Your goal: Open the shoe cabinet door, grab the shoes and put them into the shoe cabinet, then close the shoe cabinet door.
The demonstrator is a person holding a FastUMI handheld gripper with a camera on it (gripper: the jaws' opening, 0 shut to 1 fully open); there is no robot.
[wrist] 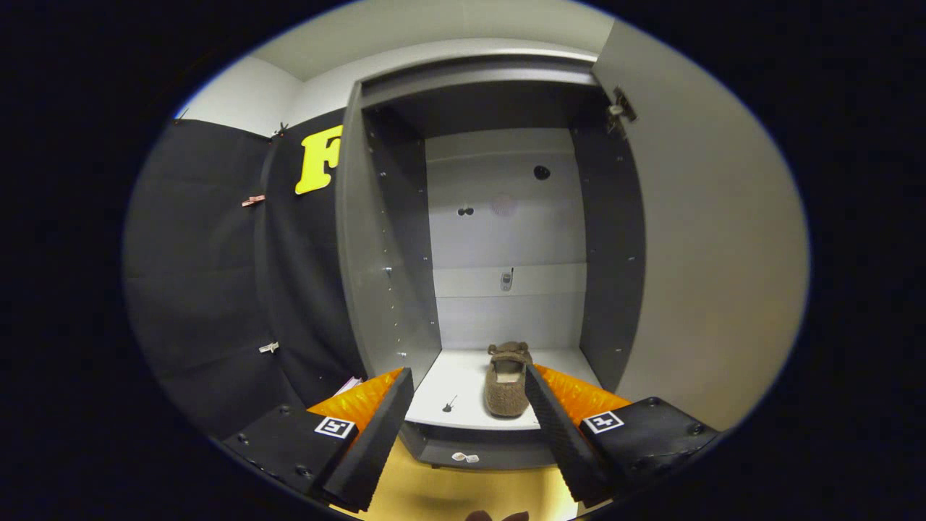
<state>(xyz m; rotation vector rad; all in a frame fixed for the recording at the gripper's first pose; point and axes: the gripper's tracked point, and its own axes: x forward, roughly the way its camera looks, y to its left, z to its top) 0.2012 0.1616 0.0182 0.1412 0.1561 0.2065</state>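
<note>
Noted cabinet door (716, 239) swung wide, giving clear access. Found brown shoe (507, 380) resting on cabinet floor (456, 387), just beyond gripper (469, 382). Found fingers (383, 420) spread apart, holding nothing, evidently after release.

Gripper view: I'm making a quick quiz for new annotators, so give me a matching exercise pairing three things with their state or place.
Things:
1. brown fuzzy slipper
2. grey cabinet door
3. gripper with black ridged fingers

States or places:
A. swung open to the side
B. open, holding nothing
C. lying on the white cabinet floor, just beyond the fingertips

Pairs: 1-C, 2-A, 3-B
</note>
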